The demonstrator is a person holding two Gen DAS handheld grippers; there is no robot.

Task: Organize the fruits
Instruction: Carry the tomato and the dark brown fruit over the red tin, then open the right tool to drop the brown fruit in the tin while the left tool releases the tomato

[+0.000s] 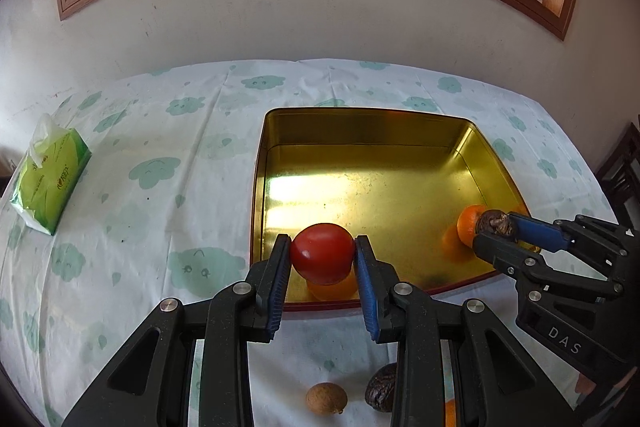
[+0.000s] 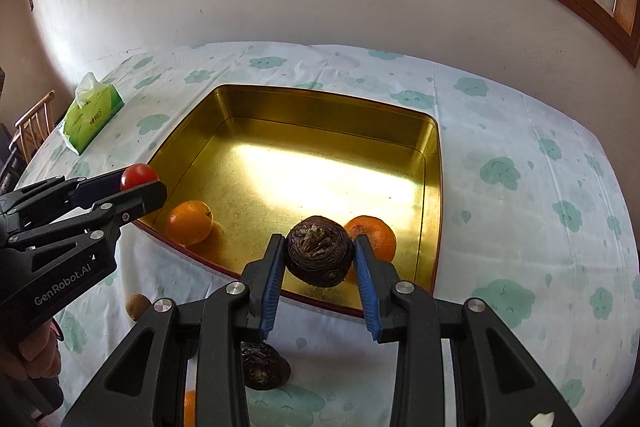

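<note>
My left gripper (image 1: 322, 253) is shut on a red tomato (image 1: 322, 253) and holds it over the near left corner of the gold tin tray (image 1: 360, 131); both also show in the right wrist view, gripper (image 2: 140, 183) and tomato (image 2: 137, 174). My right gripper (image 2: 318, 253) is shut on a dark brown water chestnut (image 2: 319, 251) above the tray's (image 2: 434, 187) near edge; it also shows in the left wrist view (image 1: 494, 227). Two oranges lie in the tray, one left (image 2: 189, 221), one right (image 2: 374, 233).
On the cloud-print tablecloth in front of the tray lie a brown round fruit (image 1: 326, 397), another dark water chestnut (image 1: 382, 387) and part of an orange (image 1: 451, 413). A green tissue pack (image 1: 48, 179) sits at the far left. A wall with a window stands behind the table.
</note>
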